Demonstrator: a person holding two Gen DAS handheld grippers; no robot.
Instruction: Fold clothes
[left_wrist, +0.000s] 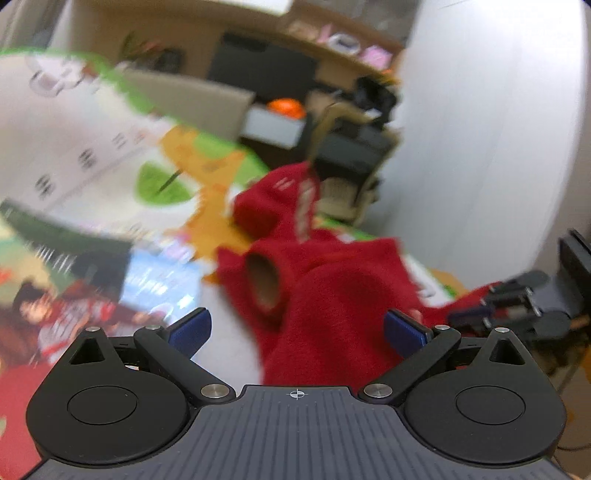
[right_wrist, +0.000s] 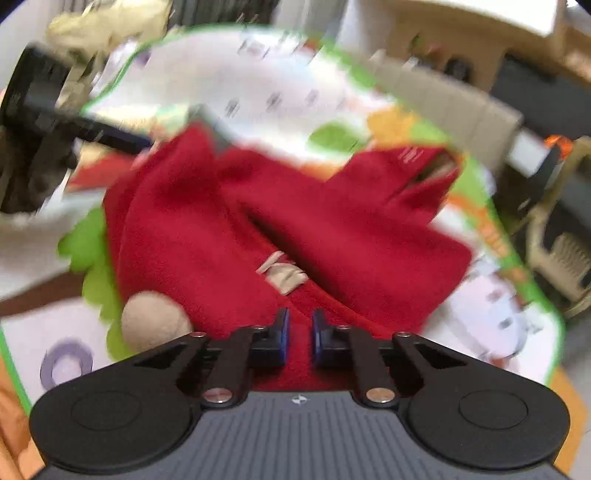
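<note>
lying crumpled on the colourful play mat (right_wrist: 258, 74), a red fleece garment (right_wrist: 207, 229); left gripper (left_wrist: 297, 328) spread wide above it, right gripper (right_wrist: 300, 332) pinching its near fold.

You have one red garment (right_wrist: 229, 221) with one tan label (right_wrist: 284, 275), one printed mat (right_wrist: 258, 66) beneath, and two grippers (one (left_wrist: 297, 330), the other (right_wrist: 300, 332)).
</note>
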